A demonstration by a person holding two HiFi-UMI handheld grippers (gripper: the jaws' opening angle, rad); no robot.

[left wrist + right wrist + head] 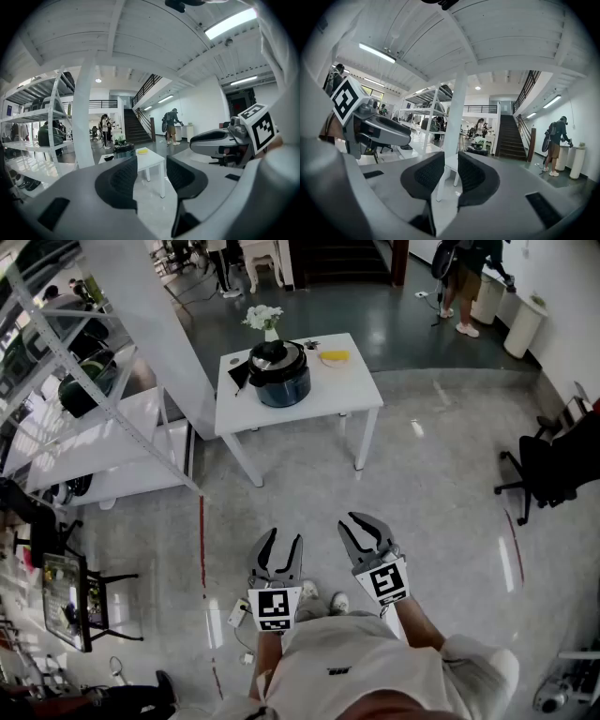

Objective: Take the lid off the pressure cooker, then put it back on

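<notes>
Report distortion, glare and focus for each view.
Head view: fisheye bends the room's edges; light streaks glare on the glossy floor. Left gripper view: dark round vignette, ceiling light blown out. Right gripper view: same vignette, straight ceiling beams bowed.

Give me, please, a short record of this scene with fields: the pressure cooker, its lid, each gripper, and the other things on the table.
pressure cooker: dark pot, on the white table
lid: on the pot, not yet taken off
left gripper: far from the table, fingers a little apart, nothing between them
right gripper: beside the left one, fingers a little apart, holding nothing
also on table: flowers, a yellow thing, a dark flat thing
</notes>
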